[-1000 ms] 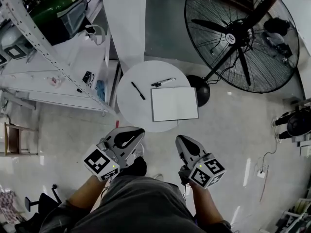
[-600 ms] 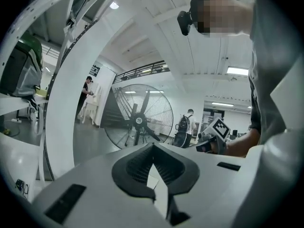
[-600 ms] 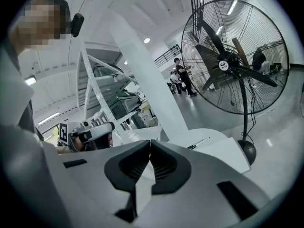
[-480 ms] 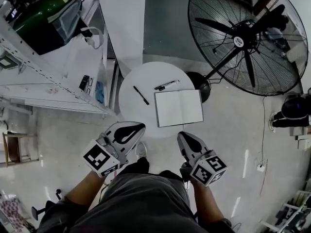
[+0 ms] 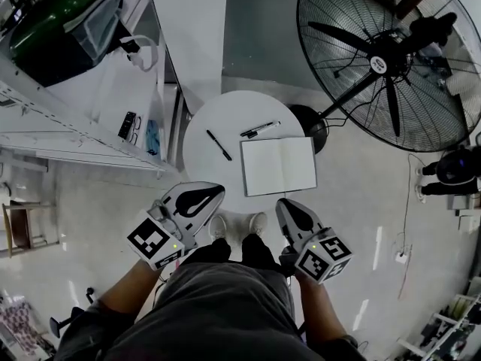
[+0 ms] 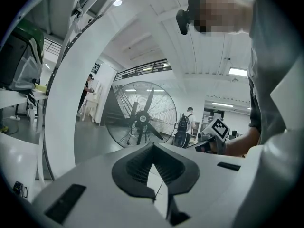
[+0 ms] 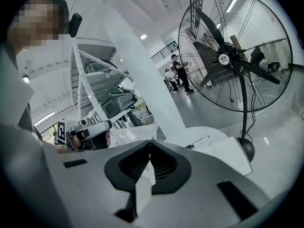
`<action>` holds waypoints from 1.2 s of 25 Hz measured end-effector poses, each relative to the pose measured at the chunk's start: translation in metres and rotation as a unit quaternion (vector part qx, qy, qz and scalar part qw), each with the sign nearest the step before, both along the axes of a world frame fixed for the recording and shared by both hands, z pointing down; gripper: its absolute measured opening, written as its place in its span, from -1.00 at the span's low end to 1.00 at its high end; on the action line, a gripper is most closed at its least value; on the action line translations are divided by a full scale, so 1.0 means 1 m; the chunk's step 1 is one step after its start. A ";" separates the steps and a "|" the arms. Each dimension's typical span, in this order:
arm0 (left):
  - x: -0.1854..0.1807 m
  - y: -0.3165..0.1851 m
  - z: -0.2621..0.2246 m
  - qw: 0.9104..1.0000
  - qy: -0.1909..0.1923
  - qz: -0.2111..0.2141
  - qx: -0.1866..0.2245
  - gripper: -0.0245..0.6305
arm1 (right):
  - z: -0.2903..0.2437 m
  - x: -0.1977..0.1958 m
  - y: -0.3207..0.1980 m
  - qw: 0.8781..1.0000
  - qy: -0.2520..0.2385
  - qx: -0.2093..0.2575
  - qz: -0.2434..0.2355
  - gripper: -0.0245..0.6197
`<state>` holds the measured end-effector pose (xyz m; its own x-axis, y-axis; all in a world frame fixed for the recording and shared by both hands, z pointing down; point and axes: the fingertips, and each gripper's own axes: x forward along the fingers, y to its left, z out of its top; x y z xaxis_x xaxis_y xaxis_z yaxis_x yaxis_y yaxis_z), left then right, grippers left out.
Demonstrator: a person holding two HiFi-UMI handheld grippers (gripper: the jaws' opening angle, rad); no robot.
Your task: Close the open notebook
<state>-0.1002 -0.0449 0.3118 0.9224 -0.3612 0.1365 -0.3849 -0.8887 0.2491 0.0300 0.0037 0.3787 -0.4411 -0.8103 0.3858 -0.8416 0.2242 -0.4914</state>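
Observation:
The open notebook [image 5: 279,165] lies flat with blank white pages on the right half of a small round white table [image 5: 207,164]. A black pen [image 5: 219,145] and a marker [image 5: 260,129] lie beside it. My left gripper [image 5: 216,191] hovers at the table's near left edge, shut and empty. My right gripper [image 5: 281,204] is just short of the notebook's near edge, also shut and empty. In the right gripper view the notebook [image 7: 228,156] and marker [image 7: 197,142] lie beyond the shut gripper [image 7: 150,141]. The left gripper view shows its shut gripper [image 6: 153,146] and the right gripper's marker cube.
A large standing fan [image 5: 391,59] with a dark round base [image 5: 308,130] stands right behind the table. A white pillar [image 5: 192,36] rises at the back. Metal shelving [image 5: 68,126] with boxes fills the left. My feet are at the table's near edge.
Both grippers have moved forward toward the table, and the table and notebook now sit closer to them. Both grippers stay shut.

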 end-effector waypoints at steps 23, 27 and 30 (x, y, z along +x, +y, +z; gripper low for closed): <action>0.109 -0.047 0.057 0.995 -0.062 -0.051 -0.055 -0.88 | 0.070 0.114 -0.067 0.997 -0.024 -0.049 -0.054 -0.86; 0.131 -0.052 0.076 0.994 -0.075 -0.052 -0.061 -0.88 | 0.091 0.141 -0.076 0.996 -0.025 -0.062 -0.051 -0.86; 0.147 -0.057 0.093 0.992 -0.083 -0.056 -0.075 -0.88 | 0.109 0.157 -0.081 0.996 -0.026 -0.073 -0.050 -0.86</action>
